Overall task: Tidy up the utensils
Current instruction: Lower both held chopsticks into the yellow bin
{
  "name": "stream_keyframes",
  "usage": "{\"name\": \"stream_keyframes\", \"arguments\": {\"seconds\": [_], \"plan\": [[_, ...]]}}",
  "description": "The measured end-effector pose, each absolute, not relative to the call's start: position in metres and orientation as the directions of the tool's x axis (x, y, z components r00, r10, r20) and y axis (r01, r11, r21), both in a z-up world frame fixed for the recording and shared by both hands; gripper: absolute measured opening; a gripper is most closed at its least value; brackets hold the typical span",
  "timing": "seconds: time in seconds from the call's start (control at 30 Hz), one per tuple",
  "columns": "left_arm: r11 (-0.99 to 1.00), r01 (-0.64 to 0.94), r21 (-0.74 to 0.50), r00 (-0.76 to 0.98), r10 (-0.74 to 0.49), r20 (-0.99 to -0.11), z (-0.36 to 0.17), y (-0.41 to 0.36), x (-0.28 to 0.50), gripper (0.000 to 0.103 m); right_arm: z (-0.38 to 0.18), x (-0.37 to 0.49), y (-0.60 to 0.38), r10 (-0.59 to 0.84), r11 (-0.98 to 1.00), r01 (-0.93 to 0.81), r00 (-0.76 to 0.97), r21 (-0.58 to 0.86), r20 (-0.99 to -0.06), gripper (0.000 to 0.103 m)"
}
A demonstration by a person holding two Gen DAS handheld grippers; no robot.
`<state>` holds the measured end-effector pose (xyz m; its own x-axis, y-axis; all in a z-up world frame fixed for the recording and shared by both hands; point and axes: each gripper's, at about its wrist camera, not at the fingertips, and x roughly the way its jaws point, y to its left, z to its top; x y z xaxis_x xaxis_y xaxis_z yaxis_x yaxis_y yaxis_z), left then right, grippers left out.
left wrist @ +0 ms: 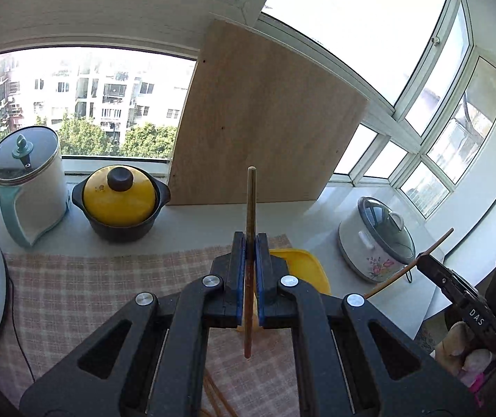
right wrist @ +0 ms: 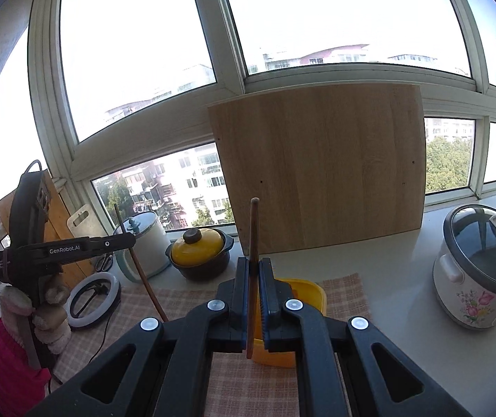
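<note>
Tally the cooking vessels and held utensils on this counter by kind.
Chopsticks held: 2, one in left gripper, one in right gripper
Kettle: 1
Yellow-lidded pot: 1
Floral cooker: 1
Yellow container: 1
Total: 6

- Cloth (left wrist: 91, 278): pink-and-beige check.
- Box (right wrist: 303, 290) on the cloth: yellow.
- Pot (left wrist: 119, 205) behind the cloth: black, with a yellow lid and black knob.
- Kettle (left wrist: 29, 187) left of the pot: white with teal trim.
- Board (left wrist: 265, 121) behind the cloth: pale wood grain.
- Cooker (right wrist: 480, 271) right of the cloth: white with pink flowers, grey lid rim.
- Chopstick (left wrist: 250, 260): brown.
- Gripper pads (left wrist: 239, 264): blue on black.
</note>
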<state>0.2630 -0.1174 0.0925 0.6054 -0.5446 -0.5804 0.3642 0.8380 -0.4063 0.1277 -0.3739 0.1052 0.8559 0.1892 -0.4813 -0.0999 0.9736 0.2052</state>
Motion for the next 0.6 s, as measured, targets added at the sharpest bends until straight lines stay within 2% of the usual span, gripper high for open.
{"name": "stream_keyframes", "arguments": {"seconds": [0.3,0.6], "plan": [[0.837,0.376,-0.397,0.649,-0.544,-0.532,0.113,-0.147,0.282,0.003,0.121,0.142,-0.377,0.106,0.99,-0.053,0.893,0.133,-0.437,0.003],[0.845,0.364,-0.392,0.633,-0.533,-0.561,0.088,-0.181,0.306,0.003,0.096,0.164,-0.385,0.084,0.99,-0.018,0.866,0.138,-0.492,0.003]]}}
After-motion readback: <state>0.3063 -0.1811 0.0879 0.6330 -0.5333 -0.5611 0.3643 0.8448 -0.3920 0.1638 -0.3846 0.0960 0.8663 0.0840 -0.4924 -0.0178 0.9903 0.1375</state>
